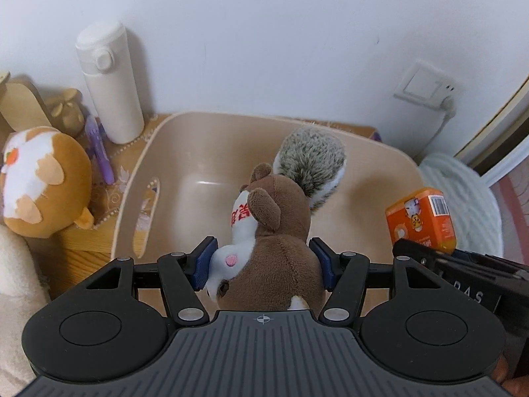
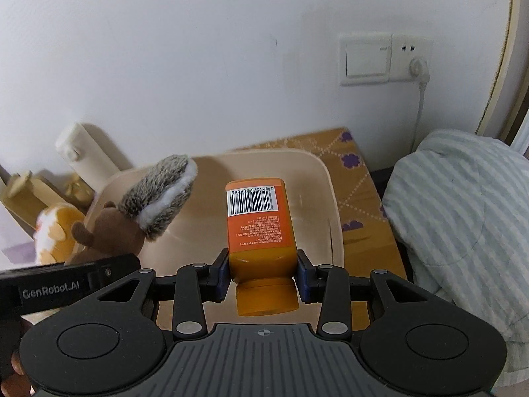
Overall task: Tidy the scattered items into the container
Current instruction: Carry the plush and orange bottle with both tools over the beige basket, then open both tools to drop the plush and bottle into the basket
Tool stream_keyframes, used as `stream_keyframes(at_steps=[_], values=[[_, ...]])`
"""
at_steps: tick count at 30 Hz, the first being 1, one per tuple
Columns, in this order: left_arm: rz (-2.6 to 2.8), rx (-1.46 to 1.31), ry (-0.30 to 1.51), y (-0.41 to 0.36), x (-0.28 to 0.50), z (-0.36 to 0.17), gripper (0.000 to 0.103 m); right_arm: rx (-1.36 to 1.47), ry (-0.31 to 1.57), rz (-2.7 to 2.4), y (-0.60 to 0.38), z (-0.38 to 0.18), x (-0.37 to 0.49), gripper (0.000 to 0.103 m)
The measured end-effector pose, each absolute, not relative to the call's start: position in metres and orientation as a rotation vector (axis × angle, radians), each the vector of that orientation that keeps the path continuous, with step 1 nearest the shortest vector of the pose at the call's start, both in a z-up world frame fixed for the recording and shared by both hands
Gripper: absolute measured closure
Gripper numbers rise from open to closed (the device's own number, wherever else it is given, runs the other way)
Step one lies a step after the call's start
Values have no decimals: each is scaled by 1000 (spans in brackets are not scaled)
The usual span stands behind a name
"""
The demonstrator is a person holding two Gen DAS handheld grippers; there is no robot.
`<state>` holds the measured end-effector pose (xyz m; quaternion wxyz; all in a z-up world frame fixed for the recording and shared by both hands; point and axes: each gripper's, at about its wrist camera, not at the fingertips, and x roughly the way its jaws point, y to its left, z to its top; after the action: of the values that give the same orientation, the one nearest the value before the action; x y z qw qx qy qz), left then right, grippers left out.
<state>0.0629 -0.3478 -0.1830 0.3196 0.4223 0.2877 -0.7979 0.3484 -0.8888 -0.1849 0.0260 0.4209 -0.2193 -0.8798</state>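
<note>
My left gripper (image 1: 263,261) is shut on a brown squirrel plush (image 1: 274,241) with a grey bushy tail, held over the beige plastic bin (image 1: 139,178). My right gripper (image 2: 263,276) is shut on an orange bottle (image 2: 259,225), cap toward the camera, held over the same bin (image 2: 330,185). The squirrel plush also shows in the right wrist view (image 2: 132,215) at the left, and the orange bottle in the left wrist view (image 1: 421,218) at the right. The bin's floor looks bare.
A white thermos (image 1: 109,82), a purple pen (image 1: 97,149), a wooden figure (image 1: 67,112) and an orange-and-white plush (image 1: 43,178) sit left of the bin. A striped pillow (image 2: 463,215) lies at the right. A wall socket (image 2: 383,58) is behind.
</note>
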Motion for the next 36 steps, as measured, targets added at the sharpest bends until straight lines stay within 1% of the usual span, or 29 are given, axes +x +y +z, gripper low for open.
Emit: stream_keyframes(at_steps=[8, 11, 17, 18, 19, 21, 23, 24, 26, 28, 29, 33, 35, 36], values=[[-2071, 1231, 724, -351, 45, -211, 41, 1433, -627, -2695, -898, -219, 328, 67], [-2059, 1289, 704, -350, 43, -222, 40, 1428, -535, -2718, -907, -222, 326, 67], [-2057, 1329, 694, -352, 50, -231, 38, 1430, -526, -2722, -915, -223, 326, 68], [-2063, 1332, 693, -352, 52, -231, 37, 1430, -530, -2722, -915, -223, 326, 67], [-2067, 1335, 690, -351, 52, -230, 37, 1431, -533, -2721, -915, -223, 327, 61], [-2085, 1333, 694, -352, 55, -227, 37, 1433, -550, -2732, -914, -223, 326, 59], [-2110, 1317, 707, -354, 60, -222, 36, 1430, -581, -2743, -910, -222, 327, 50], [-2125, 1307, 716, -354, 63, -219, 34, 1424, -596, -2750, -910, -221, 328, 48], [-2160, 1289, 728, -353, 68, -212, 32, 1404, -624, -2764, -907, -215, 334, 35], [-2191, 1270, 723, -352, 74, -204, 26, 1378, -649, -2790, -905, -208, 342, 29], [-2201, 1258, 713, -351, 78, -199, 25, 1361, -663, -2805, -904, -205, 346, 26], [-2251, 1219, 656, -342, 91, -181, 23, 1301, -738, -2851, -898, -191, 367, 24], [-2276, 1210, 619, -338, 100, -172, 22, 1268, -784, -2869, -895, -185, 379, 17], [-2284, 1206, 602, -334, 105, -168, 21, 1252, -800, -2877, -894, -182, 386, 17]])
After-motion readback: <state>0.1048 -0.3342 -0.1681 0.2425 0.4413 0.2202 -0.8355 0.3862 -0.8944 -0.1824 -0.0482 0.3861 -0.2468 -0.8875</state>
